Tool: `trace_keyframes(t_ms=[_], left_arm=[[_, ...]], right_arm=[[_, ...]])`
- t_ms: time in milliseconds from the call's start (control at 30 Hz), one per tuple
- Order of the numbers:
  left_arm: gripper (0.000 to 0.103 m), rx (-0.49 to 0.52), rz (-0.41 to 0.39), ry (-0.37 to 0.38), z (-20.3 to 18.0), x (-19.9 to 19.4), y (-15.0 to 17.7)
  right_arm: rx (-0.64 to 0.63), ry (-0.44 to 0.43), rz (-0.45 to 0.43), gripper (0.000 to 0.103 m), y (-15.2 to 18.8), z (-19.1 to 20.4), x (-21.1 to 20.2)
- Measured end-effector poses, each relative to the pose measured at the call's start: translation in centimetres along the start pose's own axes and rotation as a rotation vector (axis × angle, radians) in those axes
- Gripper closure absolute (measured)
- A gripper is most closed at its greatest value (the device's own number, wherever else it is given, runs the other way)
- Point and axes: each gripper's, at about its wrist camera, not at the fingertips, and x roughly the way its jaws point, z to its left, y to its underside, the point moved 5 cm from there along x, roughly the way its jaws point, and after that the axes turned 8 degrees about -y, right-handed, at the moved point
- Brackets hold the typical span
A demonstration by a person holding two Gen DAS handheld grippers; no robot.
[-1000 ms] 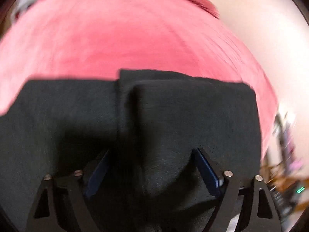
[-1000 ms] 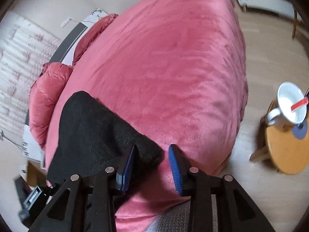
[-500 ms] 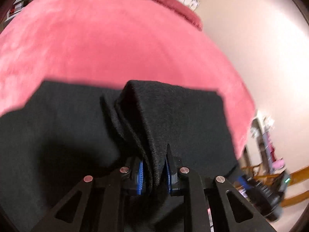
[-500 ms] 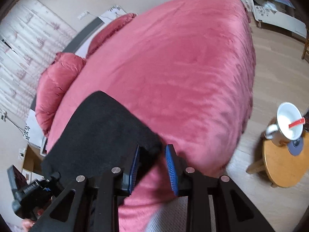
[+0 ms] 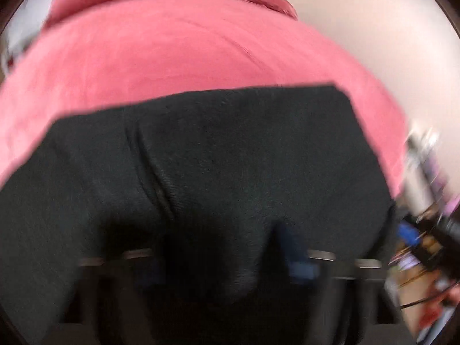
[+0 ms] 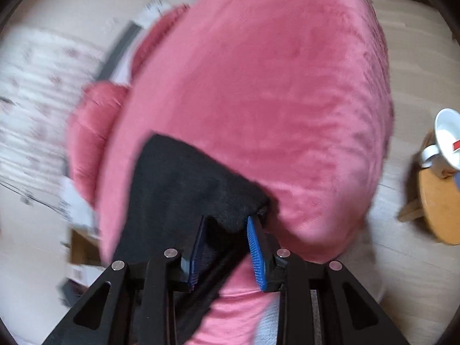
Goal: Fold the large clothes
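Note:
A black garment (image 5: 230, 158) lies folded on a pink bed cover (image 5: 178, 51). In the left wrist view it fills the lower half, blurred, with a fold seam running down its left part. My left gripper (image 5: 218, 258) is open, its fingers spread wide over the garment's near edge. In the right wrist view the garment (image 6: 178, 178) lies at the left of the bed (image 6: 273, 86). My right gripper (image 6: 227, 230) is open with the garment's near corner between its blue pads (image 6: 254, 247), not clamped.
Pink pillows (image 6: 92, 132) lie at the head of the bed by a patterned curtain. A round wooden stool (image 6: 440, 201) with a white mug (image 6: 445, 141) stands on the wood floor at the right. The right gripper shows at the right edge of the left wrist view (image 5: 425, 235).
My left gripper has opened and let go of the pinched fold, and the garment has flattened out. My right gripper has opened wider around the garment's corner. Both views are blurred by motion.

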Motion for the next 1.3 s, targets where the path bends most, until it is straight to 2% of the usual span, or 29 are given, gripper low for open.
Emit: trace_keyframes(t_ms=[33,67,100,167,267,300,333,367,400,467,500,567,633,667,700,733,800,833,867,900,933,967,1000,1067,1167,1233,1300], left_arm=[[0.082,-0.003,0.001,0.03,0.2,-0.3,-0.4],[0.084,-0.036,0.0,0.063,0.6,-0.8,-0.9],[0.084,-0.079,-0.018,0.098,1.2,-1.6,-1.4],[0.084,-0.108,-0.032,0.135,2.0,-2.7,-1.6],[0.083,-0.119,0.014,0.109,3.7,-1.2,0.0],[0.081,-0.101,0.045,0.11,3.6,0.1,0.6],[0.078,-0.091,0.036,0.111,3.6,0.5,0.9],[0.074,-0.095,0.002,0.121,3.6,0.3,0.8],[0.058,-0.107,-0.009,0.139,3.8,-0.1,0.5],[0.04,-0.138,-0.011,0.135,4.8,-0.7,0.6],[0.04,-0.172,-0.034,0.099,6.3,-1.6,0.8],[0.04,-0.245,-0.099,0.058,8.4,-3.3,1.4],[0.04,-0.307,-0.159,0.089,9.2,-4.8,1.8],[0.04,-0.301,-0.181,0.111,8.7,-5.5,1.9],[0.04,-0.245,-0.198,0.119,7.6,-5.8,2.0],[0.04,-0.182,-0.206,0.113,5.8,-5.7,2.1],[0.04,0.002,-0.208,0.086,2.6,-5.0,2.6],[0.04,0.096,-0.207,0.047,1.2,-4.3,2.9],[0.04,0.141,-0.203,-0.002,0.7,-3.8,3.2],[0.04,0.179,-0.186,-0.086,0.5,-2.6,3.3],[0.038,0.178,-0.152,-0.126,0.9,-1.5,3.3],[0.034,0.133,-0.109,-0.101,1.4,0.1,3.3],[0.031,0.093,-0.114,-0.067,2.1,0.3,3.1],[0.031,0.071,-0.121,-0.032,2.6,0.3,3.1],[0.031,0.08,-0.132,-0.024,3.9,-0.8,3.8],[0.031,0.056,-0.127,-0.014,3.6,-1.1,4.5],[0.028,0.044,-0.128,-0.004,5.2,-1.4,5.4]], right_arm=[[-0.018,0.028,0.017,0.083,0.2,-0.1,0.8],[-0.023,0.031,0.024,0.085,0.3,0.2,1.0],[-0.048,0.017,0.006,0.089,0.3,0.9,0.5],[-0.162,-0.022,-0.028,0.089,0.4,3.1,-0.8],[-0.131,-0.025,0.035,0.089,1.3,2.1,0.6],[-0.113,0.023,0.063,0.083,1.6,0.9,1.7],[-0.086,0.04,0.07,0.075,1.8,-0.1,2.4],[-0.036,-0.001,0.05,0.074,1.7,-0.7,2.4],[-0.008,-0.019,0.046,0.071,1.6,-0.9,2.1],[0.004,0.004,0.024,0.062,1.2,-0.9,0.9],[-0.024,0.044,-0.004,0.059,0.9,-0.6,0.1],[-0.101,0.093,-0.069,0.059,0.8,0.6,-1.2],[-0.216,0.135,-0.169,0.059,0.4,2.7,-2.7],[-0.253,0.136,-0.19,0.059,0.4,3.4,-2.9],[-0.32,0.118,-0.206,0.059,0.5,4.9,-2.7],[-0.36,0.105,-0.201,0.06,0.4,5.7,-2.3],[-0.446,0.081,-0.167,0.061,0.9,7.5,-0.6],[-0.475,0.082,-0.148,0.061,1.1,8.0,0.5],[-0.5,0.089,-0.122,0.061,1.3,8.3,1.7],[-0.513,0.106,-0.082,0.061,1.6,8.2,3.0],[-0.517,0.131,-0.037,0.061,2.1,7.8,4.5],[-0.529,0.162,-0.016,0.06,2.3,7.3,5.6],[-0.534,0.188,0.003,0.06,2.5,6.9,6.4],[-0.515,0.181,-0.008,0.061,2.0,6.9,6.4],[-0.516,0.18,-0.009,0.06,2.1,6.8,6.4],[-0.503,0.153,-0.016,0.06,2.0,6.6,5.9],[-0.454,0.102,-0.028,0.06,1.7,6.1,5.3]])
